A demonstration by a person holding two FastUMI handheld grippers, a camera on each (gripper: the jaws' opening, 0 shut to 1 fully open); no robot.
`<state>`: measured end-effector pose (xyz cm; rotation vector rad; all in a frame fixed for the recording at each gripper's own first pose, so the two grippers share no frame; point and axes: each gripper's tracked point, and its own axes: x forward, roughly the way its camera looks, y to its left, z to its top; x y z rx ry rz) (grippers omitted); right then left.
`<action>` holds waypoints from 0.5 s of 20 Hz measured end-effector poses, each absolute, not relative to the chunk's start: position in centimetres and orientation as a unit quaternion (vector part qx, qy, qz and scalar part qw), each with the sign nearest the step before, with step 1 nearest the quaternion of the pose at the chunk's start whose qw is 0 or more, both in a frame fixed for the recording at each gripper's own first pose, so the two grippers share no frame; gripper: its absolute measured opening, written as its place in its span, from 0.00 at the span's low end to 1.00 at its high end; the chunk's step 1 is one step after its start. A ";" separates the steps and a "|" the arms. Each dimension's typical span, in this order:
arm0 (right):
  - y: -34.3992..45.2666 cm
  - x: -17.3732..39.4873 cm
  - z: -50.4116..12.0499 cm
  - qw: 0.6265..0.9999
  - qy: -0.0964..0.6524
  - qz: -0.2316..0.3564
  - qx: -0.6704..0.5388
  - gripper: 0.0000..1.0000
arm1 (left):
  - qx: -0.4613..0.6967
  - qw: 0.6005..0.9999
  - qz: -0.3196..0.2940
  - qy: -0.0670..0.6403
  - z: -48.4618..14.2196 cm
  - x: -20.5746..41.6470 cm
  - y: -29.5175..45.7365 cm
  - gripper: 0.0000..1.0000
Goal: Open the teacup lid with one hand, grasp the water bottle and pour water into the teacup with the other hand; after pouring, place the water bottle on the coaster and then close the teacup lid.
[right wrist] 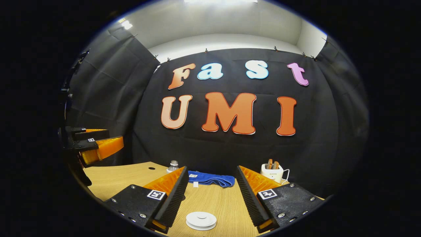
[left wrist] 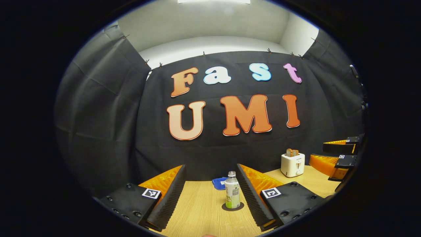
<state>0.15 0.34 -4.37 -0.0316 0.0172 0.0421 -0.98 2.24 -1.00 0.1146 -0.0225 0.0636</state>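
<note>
Left gripper view — water bottle [left wrist: 232, 192] between tool [left wrist: 210, 194] fingers.

water bottle [left wrist: 232, 192] standing on coaster [left wrist: 241, 207] on counter [left wrist: 200, 210] | cloth [right wrist: 212, 178] lying behind it near the wall | toaster [left wrist: 292, 164] sitting far right on counter | teacup lid [right wrist: 201, 220] lying on counter before cloth

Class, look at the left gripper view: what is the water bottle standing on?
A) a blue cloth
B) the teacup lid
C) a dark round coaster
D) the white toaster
C: the water bottle stands upright on a dark round coaster on the wooden table, between the open fingers of the left gripper.
</note>
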 end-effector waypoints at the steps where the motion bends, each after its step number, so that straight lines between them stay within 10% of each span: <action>1: 0.2 0.2 -4.4 1.000 0.009 0.020 -0.015 0.87 | 0.053 0.998 0.034 -0.009 -1.1 -0.9 2.3 0.96; 10: 0.6 0.2 -4.4 1.000 0.011 0.026 -0.012 0.89 | 0.046 0.998 0.036 -0.007 -1.0 -1.0 2.3 0.97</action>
